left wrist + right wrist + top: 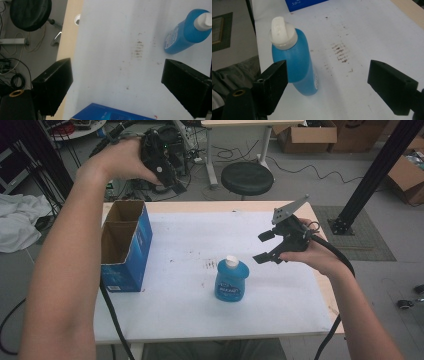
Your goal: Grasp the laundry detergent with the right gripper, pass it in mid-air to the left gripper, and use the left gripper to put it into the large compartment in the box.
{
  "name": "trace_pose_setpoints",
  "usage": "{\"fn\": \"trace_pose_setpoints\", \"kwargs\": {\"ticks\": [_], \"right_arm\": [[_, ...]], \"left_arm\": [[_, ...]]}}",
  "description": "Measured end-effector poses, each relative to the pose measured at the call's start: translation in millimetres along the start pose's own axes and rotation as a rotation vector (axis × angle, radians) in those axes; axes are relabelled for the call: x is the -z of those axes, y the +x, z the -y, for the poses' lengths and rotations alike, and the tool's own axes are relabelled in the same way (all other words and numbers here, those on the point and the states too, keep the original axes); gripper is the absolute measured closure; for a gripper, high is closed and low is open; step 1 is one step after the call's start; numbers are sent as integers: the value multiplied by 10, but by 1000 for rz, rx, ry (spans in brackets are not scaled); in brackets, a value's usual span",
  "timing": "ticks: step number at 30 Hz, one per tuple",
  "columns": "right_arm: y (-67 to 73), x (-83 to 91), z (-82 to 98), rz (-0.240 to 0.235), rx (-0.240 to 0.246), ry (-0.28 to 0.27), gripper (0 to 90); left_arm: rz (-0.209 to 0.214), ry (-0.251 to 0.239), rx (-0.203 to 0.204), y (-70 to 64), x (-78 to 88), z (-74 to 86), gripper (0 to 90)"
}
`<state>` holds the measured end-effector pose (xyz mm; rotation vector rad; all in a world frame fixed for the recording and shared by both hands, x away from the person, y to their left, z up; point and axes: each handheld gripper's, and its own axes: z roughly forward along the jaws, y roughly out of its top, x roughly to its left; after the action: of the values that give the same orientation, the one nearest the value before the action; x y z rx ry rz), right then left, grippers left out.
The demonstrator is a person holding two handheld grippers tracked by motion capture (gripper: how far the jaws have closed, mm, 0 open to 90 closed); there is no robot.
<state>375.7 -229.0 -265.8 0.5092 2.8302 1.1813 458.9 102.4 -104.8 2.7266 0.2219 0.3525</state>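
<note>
Nearest the person, on the white sheet covering the wooden table (pixel 320 285): a squat blue plastic bottle with a white cap (pixel 231 280), standing upright, label facing the near edge, roughly mid-table and a little right of centre. In the right gripper view, the same bottle (pixel 294 60) close ahead, just past the left-hand jaw, not between the two. Faint brown smudges (pixel 210 265) on the sheet just beyond and left of the bottle.

To the right of the bottle, held above the sheet by the right hand (pixel 320 255): the right gripper (pixel 265 247), jaws spread wide, nothing between them, pointed left toward the bottle but apart from it. Grey three-cornered plate (pixel 289 210) riding on top, black cable trailing back along the forearm.

At the table's left edge: an open-topped blue cardboard box (pixel 125 245), upright, divided into two empty compartments, well apart from the bottle. A corner of it (pixel 112 115) low in the left gripper view.

Farther off and higher, lifted over the far left corner by the left hand (pixel 120 162): the left gripper (pixel 160 157), looking down on the sheet, jaws released and wide with only bare table between them; the bottle (pixel 186 31) at that view's upper right.

Beyond the table: a round black stool (pixel 247 177), loose cables on the grey floor, brown cardboard boxes (pixel 307 137) at the back.
</note>
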Motion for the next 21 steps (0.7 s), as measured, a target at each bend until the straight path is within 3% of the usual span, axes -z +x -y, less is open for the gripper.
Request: {"fn": "trace_pose_setpoints", "kwargs": {"ticks": [10,21], "right_arm": [[128,-116,236,-35,14,-61,159],[196,-319,395,-50,5,-84,160]], "left_arm": [[7,5,1,-23,-38,15,107],[6,0,2,-37,-32,21,107]]}}
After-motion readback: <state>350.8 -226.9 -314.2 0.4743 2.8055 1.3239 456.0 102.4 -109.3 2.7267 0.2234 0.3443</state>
